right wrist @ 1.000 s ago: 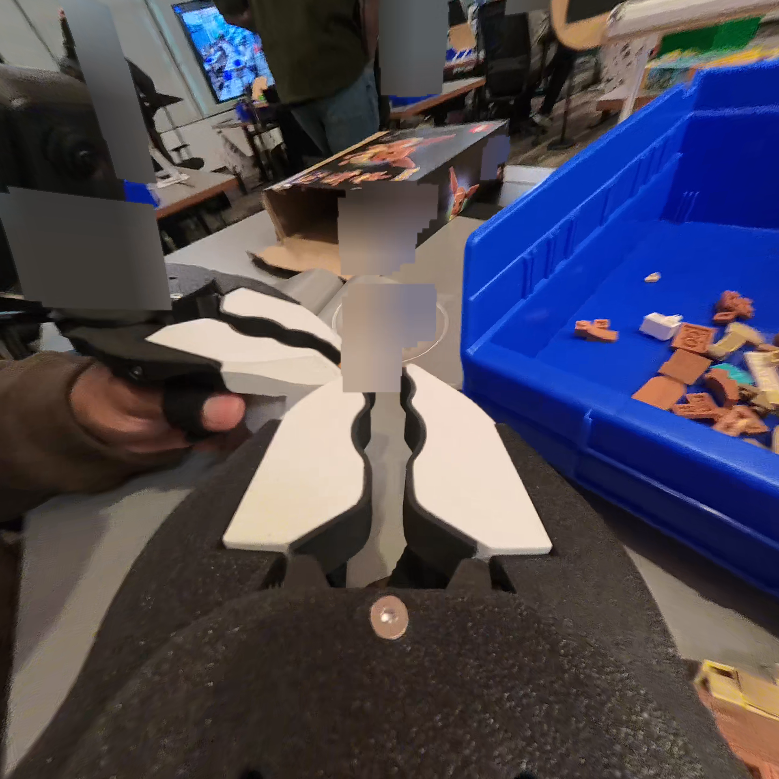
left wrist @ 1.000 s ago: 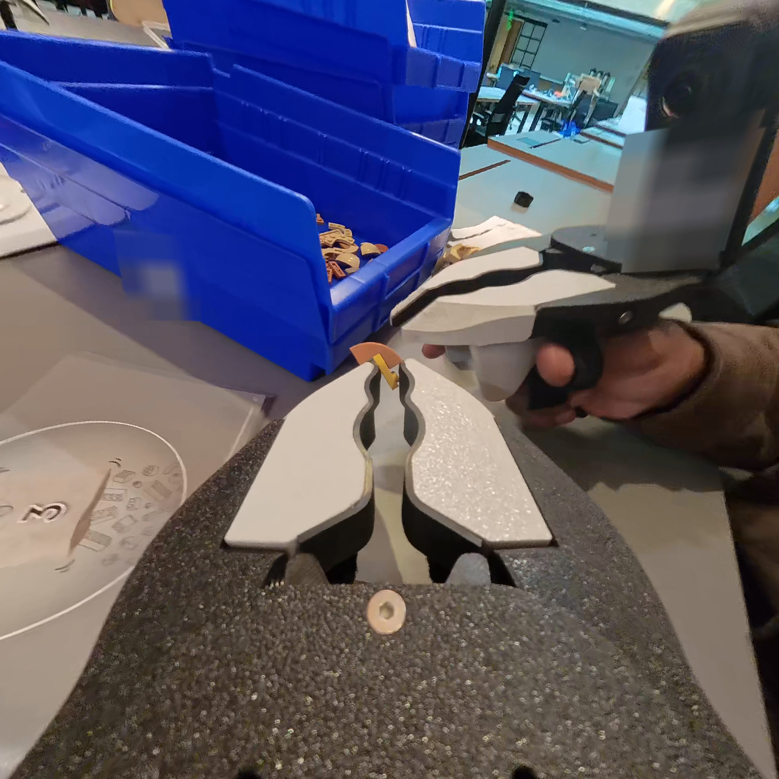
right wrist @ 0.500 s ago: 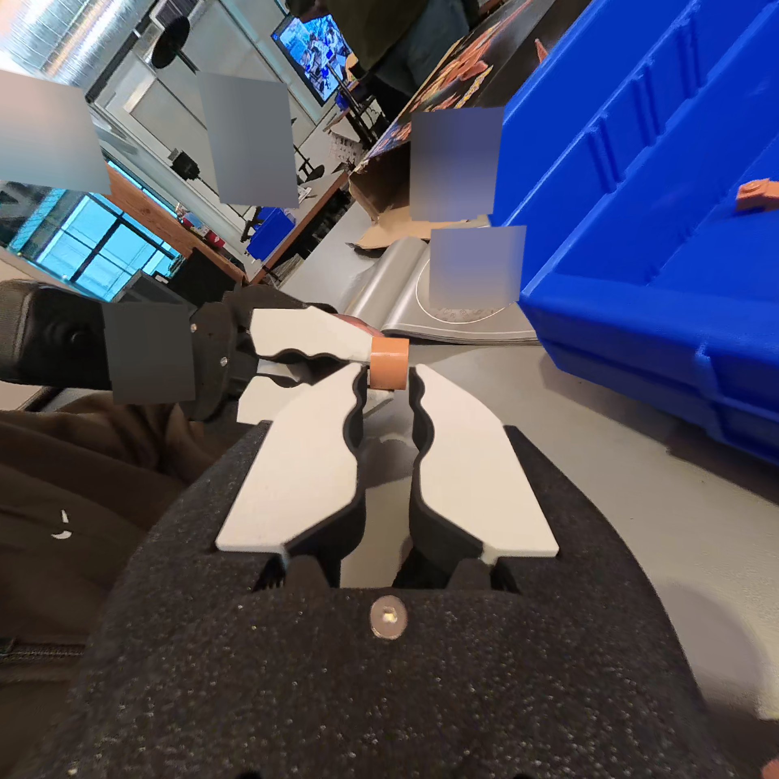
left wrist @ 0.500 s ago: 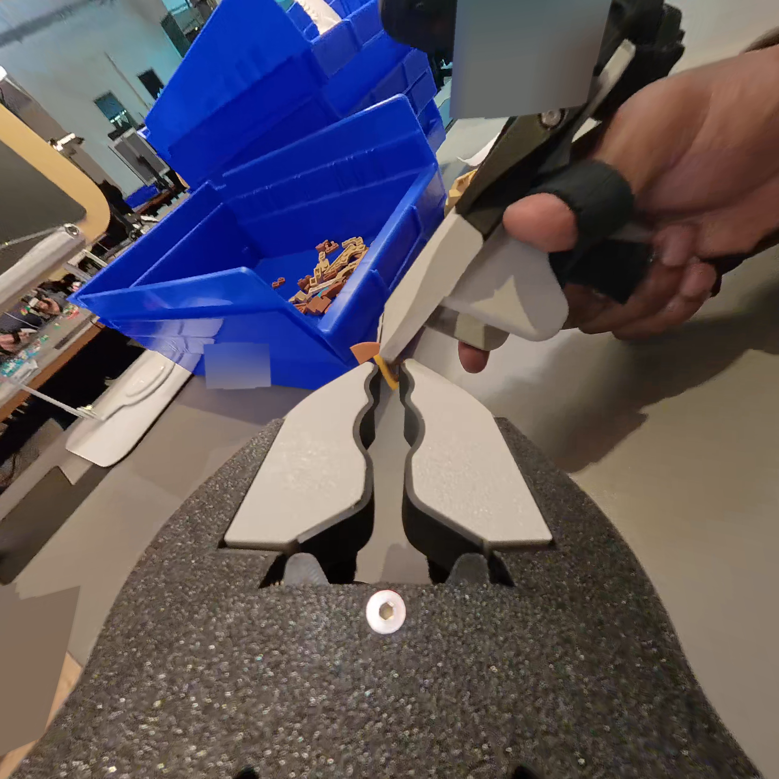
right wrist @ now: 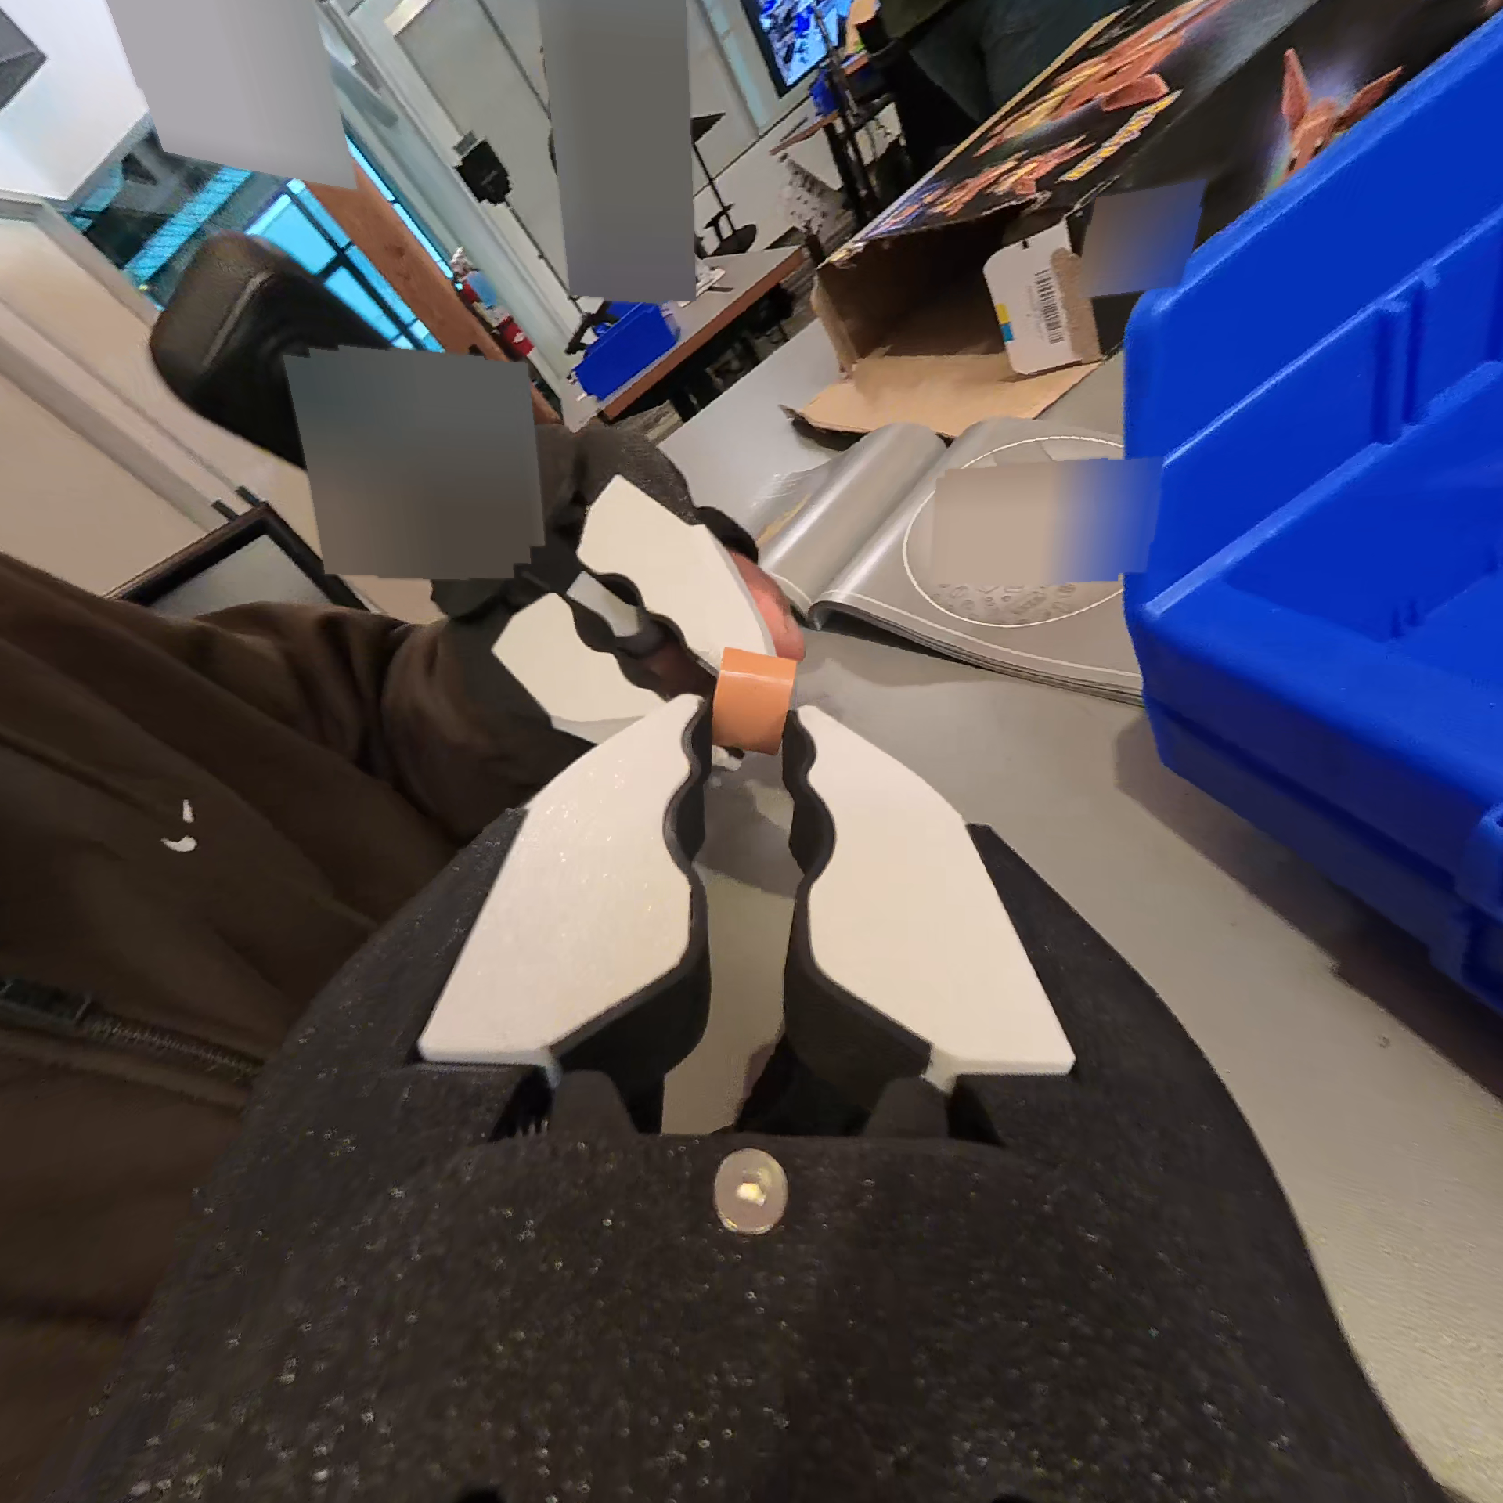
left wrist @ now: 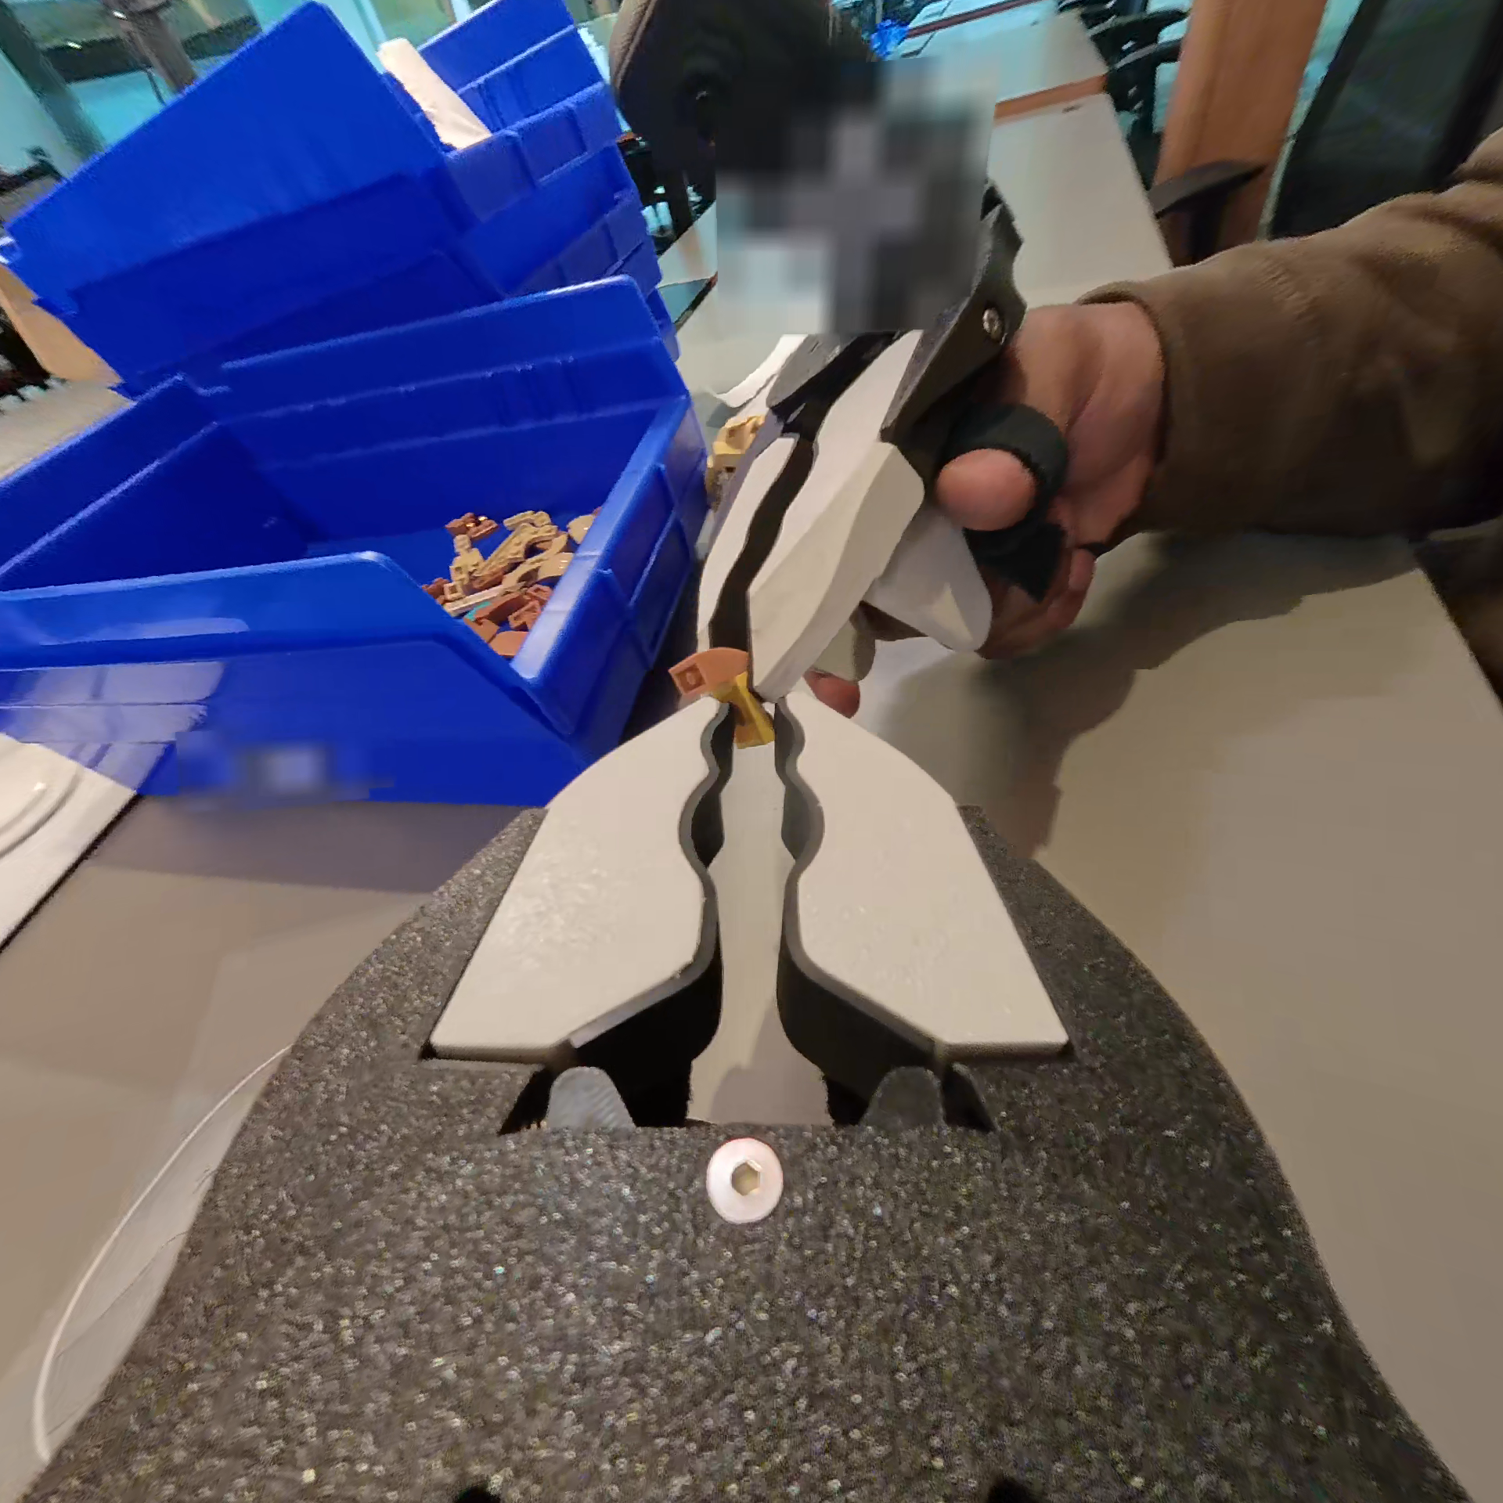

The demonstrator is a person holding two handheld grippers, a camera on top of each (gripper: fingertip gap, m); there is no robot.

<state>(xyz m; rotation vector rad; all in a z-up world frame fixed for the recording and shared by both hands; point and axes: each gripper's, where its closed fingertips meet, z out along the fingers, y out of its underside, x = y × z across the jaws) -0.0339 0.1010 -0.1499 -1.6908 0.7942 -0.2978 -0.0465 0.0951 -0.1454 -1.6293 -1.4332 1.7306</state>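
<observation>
Left gripper [left wrist: 750,716], centre of its own view: fingers nearly together, pads pressed on a small yellow brick piece [left wrist: 752,720] at the tips. An orange curved brick piece [left wrist: 706,671] is joined to the yellow one and projects up and to the left, above the tips.

Right gripper [right wrist: 748,724], centre of its own view: fingers narrowly parted, closed on the orange curved brick piece [right wrist: 752,709], with both pads against its sides. In the left wrist view this gripper comes down from the upper right, held in a hand [left wrist: 1049,480], and its tips meet the joined pieces.

Both grippers are thus tip to tip over the grey table [left wrist: 1220,813].

A blue bin [left wrist: 341,651] at left of the left wrist view holds loose brown and tan brick pieces [left wrist: 508,569]. An open booklet [right wrist: 935,553] lies on the table at the right of the right wrist view.
</observation>
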